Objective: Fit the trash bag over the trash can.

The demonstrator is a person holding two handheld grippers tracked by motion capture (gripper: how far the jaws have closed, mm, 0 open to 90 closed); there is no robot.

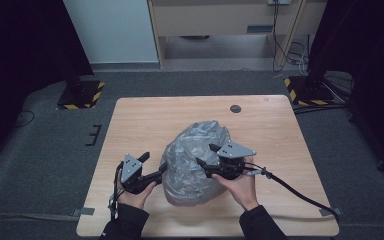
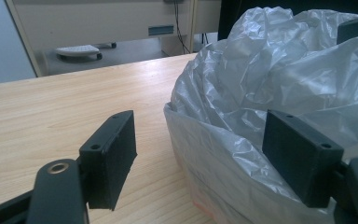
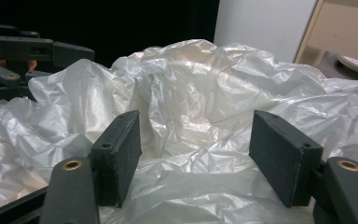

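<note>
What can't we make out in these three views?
- Contents of the plastic bag: hidden in every view by its own crumpled, cloudy film.
- Left gripper: its far pad sits against the film in its own view; whether it presses is unclear.
- Right gripper: jaws apart over the bag; contact is hidden by folds.
- Small dark disc on the table: too small in the high view.

The crumpled plastic bag (image 1: pixel 195 157) hides its own contents, and the right gripper view crops its edges.
</note>
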